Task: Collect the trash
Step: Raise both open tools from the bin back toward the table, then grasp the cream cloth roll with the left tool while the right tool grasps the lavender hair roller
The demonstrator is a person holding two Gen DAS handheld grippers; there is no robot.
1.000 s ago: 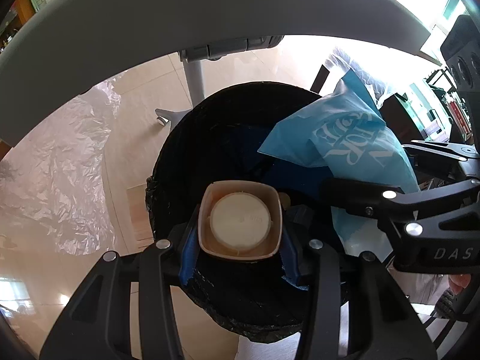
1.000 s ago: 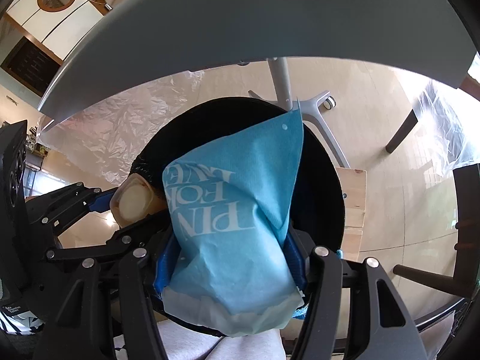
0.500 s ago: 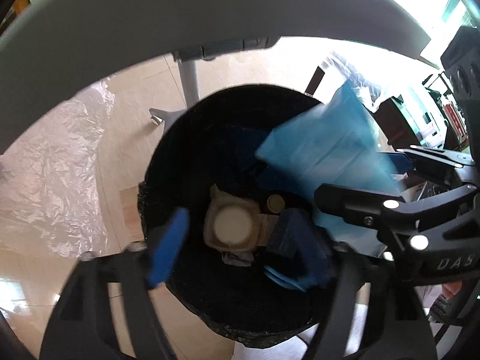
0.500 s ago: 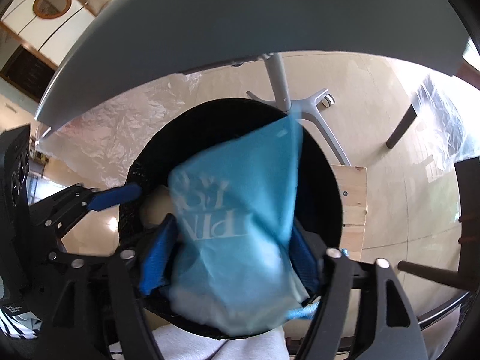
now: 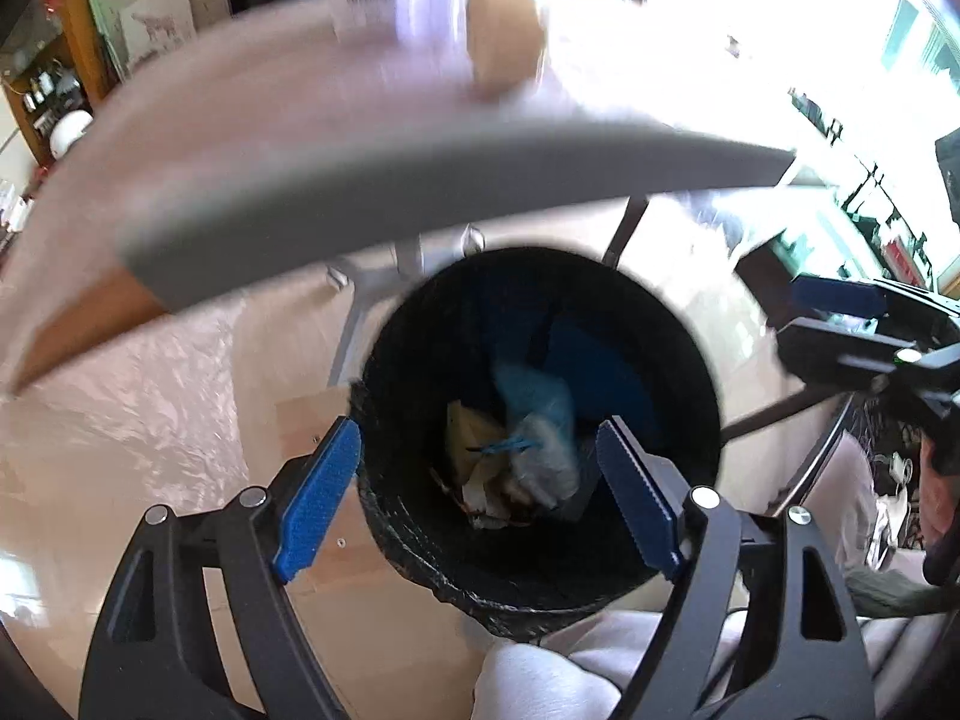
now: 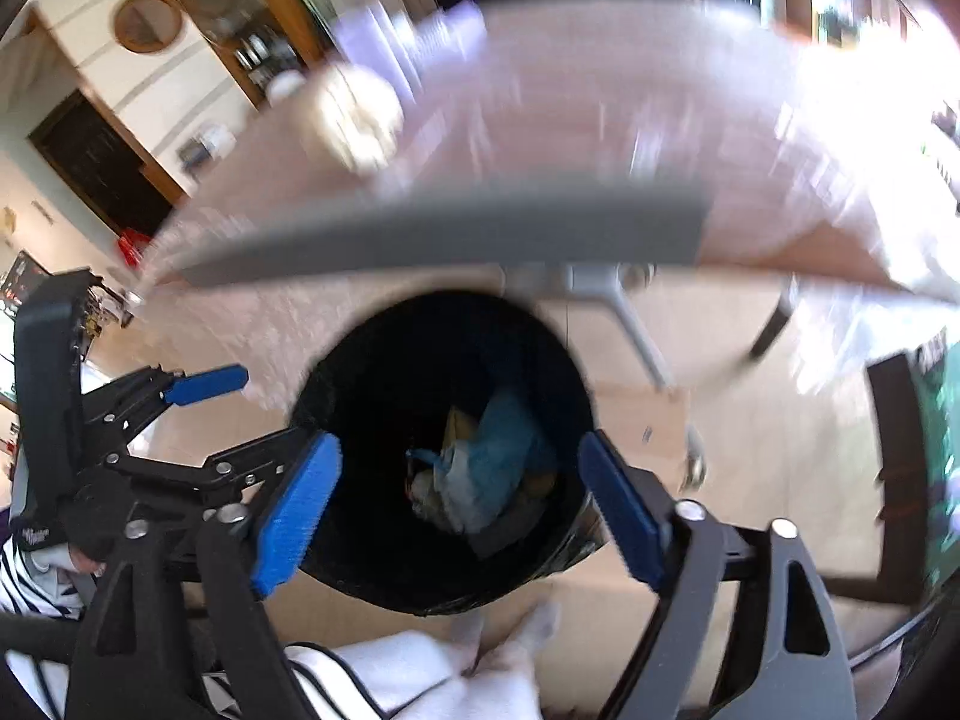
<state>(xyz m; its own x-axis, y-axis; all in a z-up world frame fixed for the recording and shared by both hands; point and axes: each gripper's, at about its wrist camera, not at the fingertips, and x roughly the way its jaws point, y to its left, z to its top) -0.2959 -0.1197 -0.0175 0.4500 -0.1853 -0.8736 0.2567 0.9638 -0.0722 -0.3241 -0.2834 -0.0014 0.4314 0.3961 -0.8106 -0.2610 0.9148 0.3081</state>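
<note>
A black trash bin (image 5: 678, 372) stands on the floor under the table edge; it also shows in the right wrist view (image 6: 336, 384). Inside lie a light blue bag (image 5: 540, 414) (image 6: 498, 450) and a tan container (image 5: 465, 432) among other scraps. My left gripper (image 5: 480, 495) is open and empty above the bin's near rim. My right gripper (image 6: 456, 507) is open and empty over the bin. Each gripper shows at the side of the other's view.
A grey-edged table top (image 5: 420, 180) hangs above the bin, with a blurred tan cup (image 5: 504, 48) and other blurred items on it. A grey chair base (image 6: 606, 294) stands behind the bin. Crinkled plastic sheet (image 5: 150, 384) covers the floor at left. White-socked feet (image 6: 480, 672) are near.
Both grippers opened and let go. The tan container and the blue bag dropped into the bin. Both grippers rose and tilted up, so the table top now shows.
</note>
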